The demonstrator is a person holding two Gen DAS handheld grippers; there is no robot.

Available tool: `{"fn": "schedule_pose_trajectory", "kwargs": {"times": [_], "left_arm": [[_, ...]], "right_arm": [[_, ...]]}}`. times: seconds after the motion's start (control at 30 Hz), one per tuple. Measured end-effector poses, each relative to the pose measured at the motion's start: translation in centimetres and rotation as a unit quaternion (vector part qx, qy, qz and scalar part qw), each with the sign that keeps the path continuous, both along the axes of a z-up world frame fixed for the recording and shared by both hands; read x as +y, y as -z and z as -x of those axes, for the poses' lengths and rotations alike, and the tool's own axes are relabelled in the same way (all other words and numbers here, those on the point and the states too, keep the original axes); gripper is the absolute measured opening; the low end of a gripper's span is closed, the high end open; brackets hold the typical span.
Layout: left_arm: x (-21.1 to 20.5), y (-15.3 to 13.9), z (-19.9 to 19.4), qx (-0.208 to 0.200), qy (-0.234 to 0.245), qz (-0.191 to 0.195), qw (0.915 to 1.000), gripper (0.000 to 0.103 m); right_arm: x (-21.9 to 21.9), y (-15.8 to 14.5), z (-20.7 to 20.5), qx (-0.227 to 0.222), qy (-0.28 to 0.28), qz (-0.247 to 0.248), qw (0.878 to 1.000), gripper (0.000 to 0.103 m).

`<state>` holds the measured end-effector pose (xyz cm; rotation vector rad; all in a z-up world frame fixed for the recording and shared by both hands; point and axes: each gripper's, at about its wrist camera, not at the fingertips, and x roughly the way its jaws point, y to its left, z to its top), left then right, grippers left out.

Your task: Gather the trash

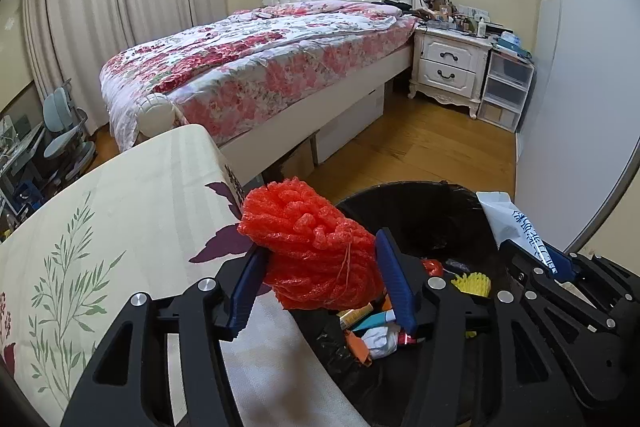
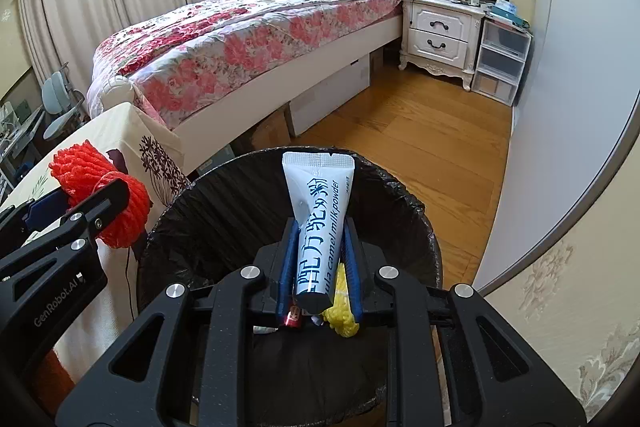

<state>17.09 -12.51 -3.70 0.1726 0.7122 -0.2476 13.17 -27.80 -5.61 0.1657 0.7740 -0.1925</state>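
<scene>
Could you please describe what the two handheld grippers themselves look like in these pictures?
Both are alike. The left gripper and the right gripper have matte black angular frames with triangular cut-outs and round silver bolt heads at the joints. Their fingers carry ribbed blue pads. White lettering reading GenRobot.AI runs along the left gripper's side in the right wrist view. No cables, hands or sleeves show.

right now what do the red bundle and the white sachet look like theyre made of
Red bundle: probably foam fruit netting, matte, with puffy woven mesh strands. White sachet: likely laminated plastic film, smooth with a slight sheen, a crimped sealed top edge and printed lettering.
</scene>
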Motion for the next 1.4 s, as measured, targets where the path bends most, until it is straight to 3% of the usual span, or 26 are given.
{"fn": "schedule_pose_trajectory", "kwargs": {"times": [0.17,0.33,0.5,0.87,1.4], "left_arm": [[-0.1,0.1,-0.3,0.001,0.002,-0.005,1.0000,0.059],[0.2,0.1,-0.4,-0.003,-0.002,-0.004,1.0000,0.073],[0.4,-0.2,-0.3,-0.011,-0.007,-0.001,0.9999,0.082],[1.1,-0.5,-0.1,-0.010,-0.016,0.012,0.9998,0.088],[2.3,-2.8,2.2,-0.034,-0.016,0.031,0.9988,0.090]], "right_arm": [[-0.2,0.2,-0.1,0.001,0.003,0.001,1.000,0.023],[-0.2,0.1,-0.1,0.001,0.005,0.003,1.000,0.027],[-0.3,0.0,0.1,-0.003,0.012,0.007,1.000,0.044],[-0.6,-1.5,1.6,-0.019,0.044,0.035,0.998,0.073],[-0.5,-3.0,4.3,-0.027,0.068,0.058,0.996,0.083]]}}
